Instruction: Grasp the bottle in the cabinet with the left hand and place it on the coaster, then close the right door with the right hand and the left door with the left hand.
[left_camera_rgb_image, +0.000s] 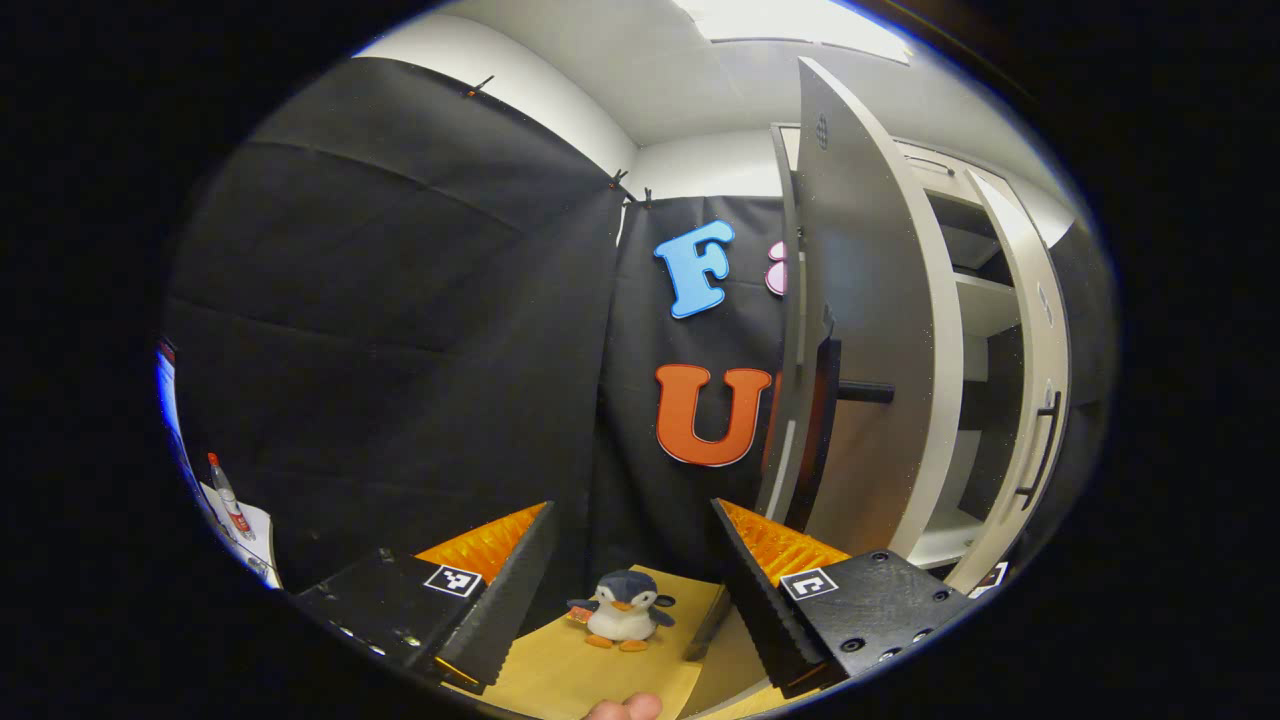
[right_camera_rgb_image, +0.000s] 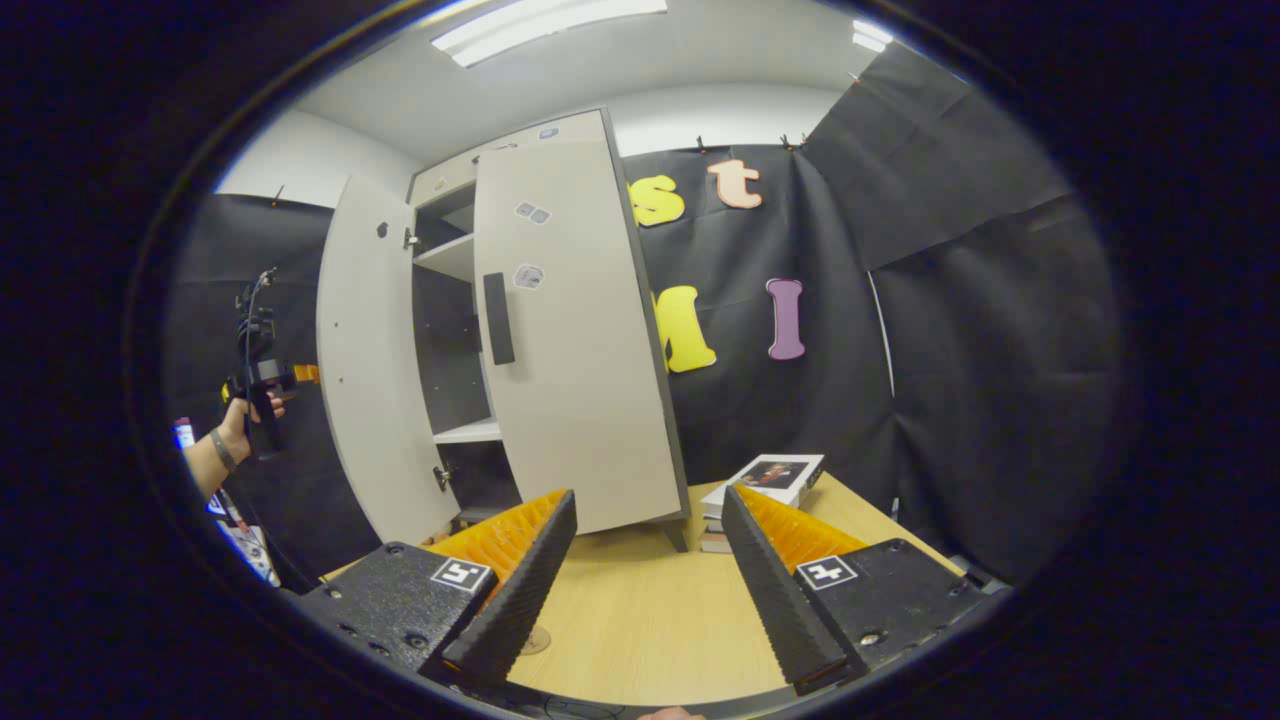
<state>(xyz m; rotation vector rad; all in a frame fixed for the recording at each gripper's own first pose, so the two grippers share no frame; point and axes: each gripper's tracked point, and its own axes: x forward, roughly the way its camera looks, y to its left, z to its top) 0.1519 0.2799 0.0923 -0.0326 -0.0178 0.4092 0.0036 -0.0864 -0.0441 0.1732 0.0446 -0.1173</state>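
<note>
A tall white cabinet (right_camera_rgb_image: 500, 340) stands on the wooden bench (right_camera_rgb_image: 650, 620) with both doors swung wide: in the right gripper view the right door (right_camera_rgb_image: 575, 350) fills the centre and the left door (right_camera_rgb_image: 365, 370) hangs at centre left. The shelves that can be seen look bare; the bottle cannot be made out there. A round disc, possibly the coaster (right_camera_rgb_image: 537, 640), peeks out at lower centre. Any push on a door risks glancing off its edge and shaking the cabinet. The right claw (right_camera_rgb_image: 650, 590) is spread wide and empty. In the left gripper view, the left claw (left_camera_rgb_image: 632, 580) is likewise spread, holding nothing, above a penguin toy (left_camera_rgb_image: 620, 610) at lower centre.
</note>
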